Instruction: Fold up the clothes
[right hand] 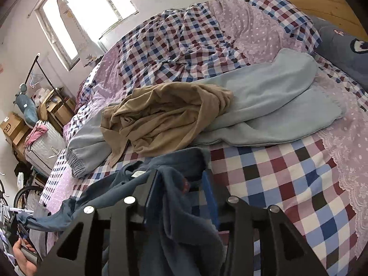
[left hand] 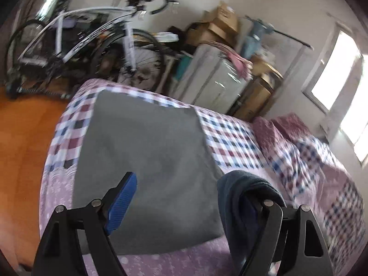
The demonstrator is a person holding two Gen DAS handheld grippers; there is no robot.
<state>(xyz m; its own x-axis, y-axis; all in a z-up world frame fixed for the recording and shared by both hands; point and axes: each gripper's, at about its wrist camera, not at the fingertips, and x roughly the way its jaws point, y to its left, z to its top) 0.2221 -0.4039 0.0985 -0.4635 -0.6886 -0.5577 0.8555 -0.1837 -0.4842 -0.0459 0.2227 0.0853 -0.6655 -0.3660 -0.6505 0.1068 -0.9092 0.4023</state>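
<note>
A dark blue garment (right hand: pixel 184 207) hangs between my two grippers above the bed. My right gripper (right hand: pixel 181 181) is shut on a bunch of it, cloth draping over both fingers. In the left wrist view my left gripper (left hand: pixel 184 195) stands wide open; the dark blue garment (left hand: pixel 243 197) is draped over its right finger, and the left blue pad (left hand: pixel 122 204) is bare. Below it a grey garment (left hand: pixel 147 161) lies flat on the bed. A tan garment (right hand: pixel 165 115) lies crumpled on light blue trousers (right hand: pixel 264 105) further up the bed.
The bed has a checked and lilac cover (right hand: pixel 287 184). A bicycle (left hand: pixel 87 43), a wrapped white cabinet (left hand: pixel 211 78) and cardboard boxes (left hand: pixel 218 25) stand past the bed's foot. Orange floor (left hand: pixel 23 151) lies to the left. A dark pillow (right hand: pixel 345 53) is by the wooden headboard.
</note>
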